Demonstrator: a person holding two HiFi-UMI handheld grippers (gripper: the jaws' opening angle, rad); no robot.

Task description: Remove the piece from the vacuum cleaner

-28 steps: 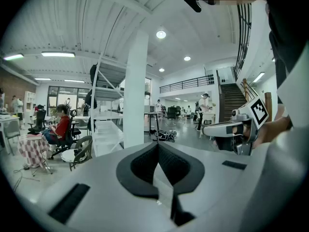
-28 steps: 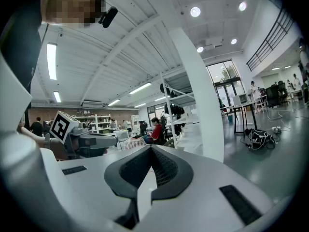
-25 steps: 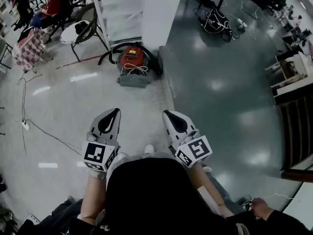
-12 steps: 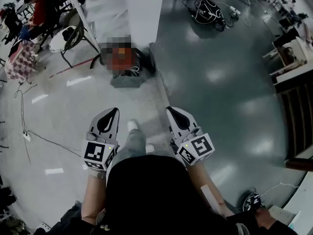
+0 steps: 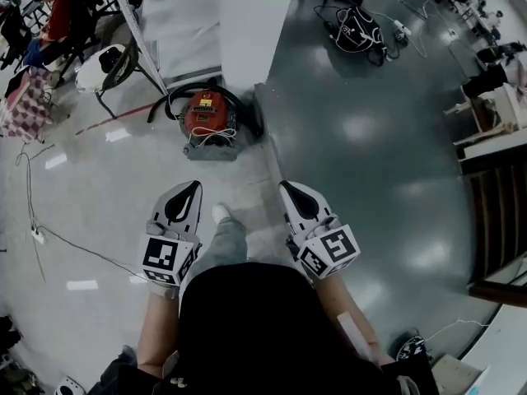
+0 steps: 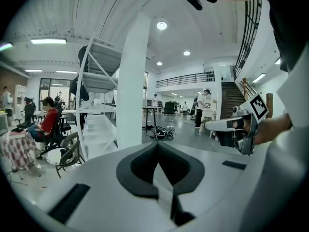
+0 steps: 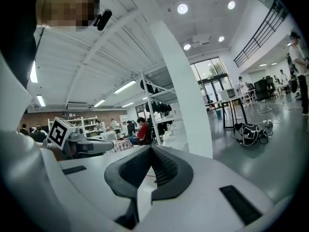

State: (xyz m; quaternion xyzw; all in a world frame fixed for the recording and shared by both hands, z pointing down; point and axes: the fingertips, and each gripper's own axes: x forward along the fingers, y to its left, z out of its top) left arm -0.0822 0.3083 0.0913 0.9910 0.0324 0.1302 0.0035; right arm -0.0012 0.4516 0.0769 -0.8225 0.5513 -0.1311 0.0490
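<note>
A red vacuum cleaner stands on the floor at the foot of a white pillar. A black hose curls round it and a white cord lies coiled on its front. Both grippers are held side by side at waist height, well short of it and pointing toward it. My left gripper is shut with nothing in it, and its jaws meet at the tip in the left gripper view. The right gripper is likewise shut and empty. Neither gripper view shows the vacuum cleaner.
A metal shelf rack and a chair stand left of the pillar, with a seated person in red beyond. A black bag with cables lies far right. A thin cable crosses the floor at left. Stairs border the right.
The person has stepped forward, one foot now out in front, and the vacuum cleaner sits a little nearer. Both grippers keep the same pose and stay shut.
</note>
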